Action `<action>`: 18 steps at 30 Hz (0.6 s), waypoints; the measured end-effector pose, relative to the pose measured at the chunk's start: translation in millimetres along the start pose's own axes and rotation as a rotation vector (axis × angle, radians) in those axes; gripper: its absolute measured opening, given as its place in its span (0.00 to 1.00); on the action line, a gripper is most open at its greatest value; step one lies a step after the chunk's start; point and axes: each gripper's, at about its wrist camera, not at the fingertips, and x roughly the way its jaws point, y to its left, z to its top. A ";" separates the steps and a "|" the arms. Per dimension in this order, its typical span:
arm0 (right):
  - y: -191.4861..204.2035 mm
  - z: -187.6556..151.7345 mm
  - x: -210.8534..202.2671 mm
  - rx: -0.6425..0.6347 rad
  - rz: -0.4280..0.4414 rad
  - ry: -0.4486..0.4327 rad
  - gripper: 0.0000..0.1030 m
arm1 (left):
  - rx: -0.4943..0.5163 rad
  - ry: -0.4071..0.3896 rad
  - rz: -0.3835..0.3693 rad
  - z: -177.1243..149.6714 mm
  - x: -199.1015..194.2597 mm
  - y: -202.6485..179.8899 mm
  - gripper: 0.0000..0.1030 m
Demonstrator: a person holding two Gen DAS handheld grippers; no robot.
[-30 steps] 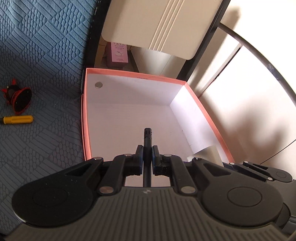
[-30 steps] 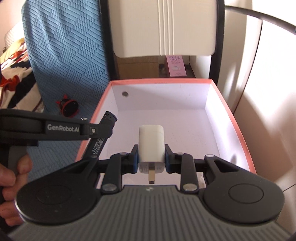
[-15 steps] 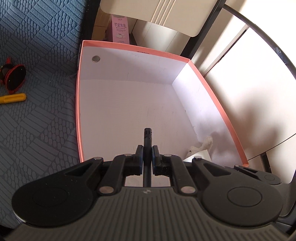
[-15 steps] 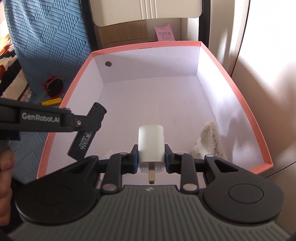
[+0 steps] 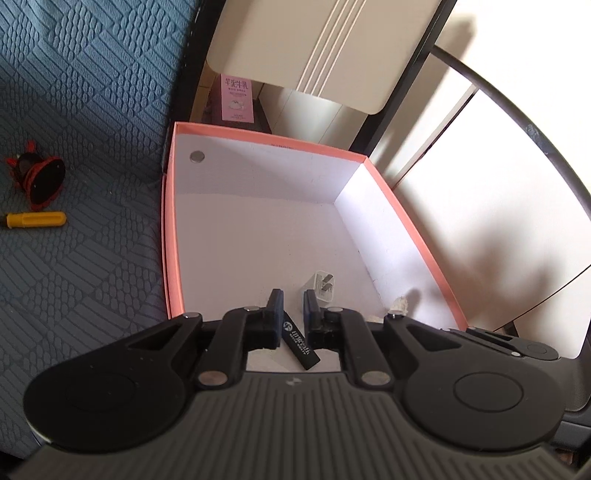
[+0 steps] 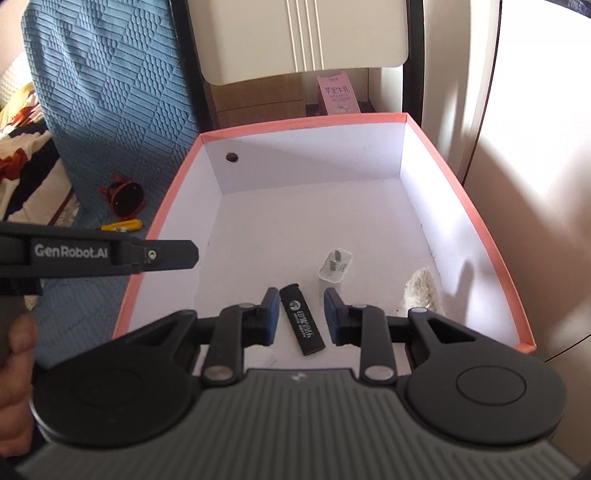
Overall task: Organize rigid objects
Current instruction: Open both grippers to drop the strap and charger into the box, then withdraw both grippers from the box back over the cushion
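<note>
A pink-rimmed white box [image 5: 168, 236] [image 6: 476, 229] stands in front of both grippers. On its floor lie a black stick-shaped device with white print [image 5: 301, 345] [image 6: 303, 319] and a white plug adapter [image 5: 322, 288] [image 6: 335, 269]. My left gripper [image 5: 293, 306] is open and empty above the black device. My right gripper [image 6: 300, 312] is open and empty above the same two things. The left gripper's side also shows in the right wrist view [image 6: 110, 253].
A fluffy white thing [image 6: 423, 288] lies by the box's right wall. A red and black round toy [image 5: 38, 177] and a yellow handle [image 5: 35, 219] lie on the blue quilted cover [image 5: 74, 110] to the left. A chair back [image 6: 303, 33] and a pink carton [image 6: 338, 94] are behind the box.
Both grippers opened. The black device dropped from the left gripper and the white adapter from the right gripper; both now lie on the box floor.
</note>
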 end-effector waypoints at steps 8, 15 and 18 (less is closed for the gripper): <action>24.8 20.9 -34.2 -0.051 0.055 -0.133 0.29 | 0.032 -0.117 0.037 9.4 -50.3 4.5 0.11; 46.9 31.1 -57.1 -0.081 0.141 -0.194 0.29 | 0.074 -0.233 0.074 10.3 -103.0 12.8 0.11; 57.1 34.6 -65.5 -0.096 0.169 -0.216 0.29 | 0.063 -0.268 0.076 6.6 -122.9 17.1 0.11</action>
